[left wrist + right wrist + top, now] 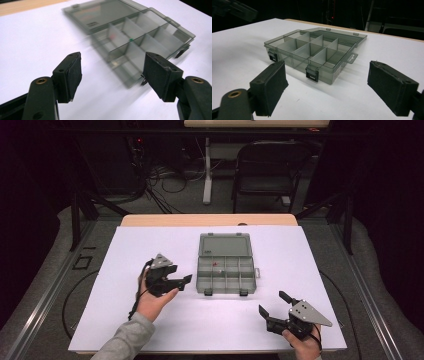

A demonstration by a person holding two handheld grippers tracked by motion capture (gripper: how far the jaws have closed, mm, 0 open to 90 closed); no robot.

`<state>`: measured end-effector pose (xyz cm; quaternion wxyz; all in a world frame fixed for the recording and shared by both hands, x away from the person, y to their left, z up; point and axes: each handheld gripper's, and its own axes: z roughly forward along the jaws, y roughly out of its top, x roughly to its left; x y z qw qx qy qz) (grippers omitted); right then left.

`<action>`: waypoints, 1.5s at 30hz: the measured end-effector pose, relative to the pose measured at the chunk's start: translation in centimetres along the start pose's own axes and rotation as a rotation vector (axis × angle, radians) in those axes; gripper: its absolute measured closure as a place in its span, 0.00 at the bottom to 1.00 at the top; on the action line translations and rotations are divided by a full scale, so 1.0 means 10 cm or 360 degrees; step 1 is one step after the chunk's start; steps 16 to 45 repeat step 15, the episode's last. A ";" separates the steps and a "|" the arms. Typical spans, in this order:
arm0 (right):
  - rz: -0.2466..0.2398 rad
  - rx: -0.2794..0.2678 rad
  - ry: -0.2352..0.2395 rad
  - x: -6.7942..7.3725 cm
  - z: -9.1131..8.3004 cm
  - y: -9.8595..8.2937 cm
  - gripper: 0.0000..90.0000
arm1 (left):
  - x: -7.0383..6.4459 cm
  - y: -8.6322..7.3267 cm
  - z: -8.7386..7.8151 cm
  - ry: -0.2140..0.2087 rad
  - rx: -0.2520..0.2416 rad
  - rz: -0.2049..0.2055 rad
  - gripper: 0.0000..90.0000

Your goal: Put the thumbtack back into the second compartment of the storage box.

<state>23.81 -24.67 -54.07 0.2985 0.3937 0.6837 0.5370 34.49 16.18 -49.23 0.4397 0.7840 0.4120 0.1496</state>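
Open compartment box just right of spread left hand-held gripper, apparently not touching, right hand-held gripper spread, nearer

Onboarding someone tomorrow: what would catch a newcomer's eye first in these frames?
The smoky clear compartment box lies open at the middle of the white table, its lid folded flat on the far side. A tiny red piece sits in one compartment. The left gripper and right gripper flank it on the near side, jaws apart, holding nothing.
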 end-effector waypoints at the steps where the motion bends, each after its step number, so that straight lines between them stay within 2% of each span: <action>1: -0.0002 0.0002 0.0000 0.00 0.00 0.00 0.17 | 0.05 -0.05 -0.07 0.0014 -0.0023 -0.0013 0.34; 5: -0.0008 0.0010 0.0001 0.01 0.01 0.00 0.17 | 0.22 -0.26 -0.34 0.0069 -0.0071 -0.0071 0.34; 9: -0.0008 0.0028 -0.0004 0.01 0.02 -0.01 0.17 | 0.39 -0.48 -0.60 0.0164 -0.0111 -0.0110 0.33; 12: -0.0012 0.0034 -0.0017 0.00 0.02 -0.02 0.16 | 0.52 -0.64 -0.73 0.0232 -0.0094 -0.0148 0.30; 15: -0.0025 0.0058 -0.0080 -0.03 0.00 -0.02 0.14 | 0.69 -0.79 -0.80 0.0313 -0.0051 -0.0191 0.28; 45: -0.0025 0.0058 -0.0080 -0.03 0.00 -0.02 0.14 | 0.69 -0.79 -0.80 0.0313 -0.0051 -0.0191 0.28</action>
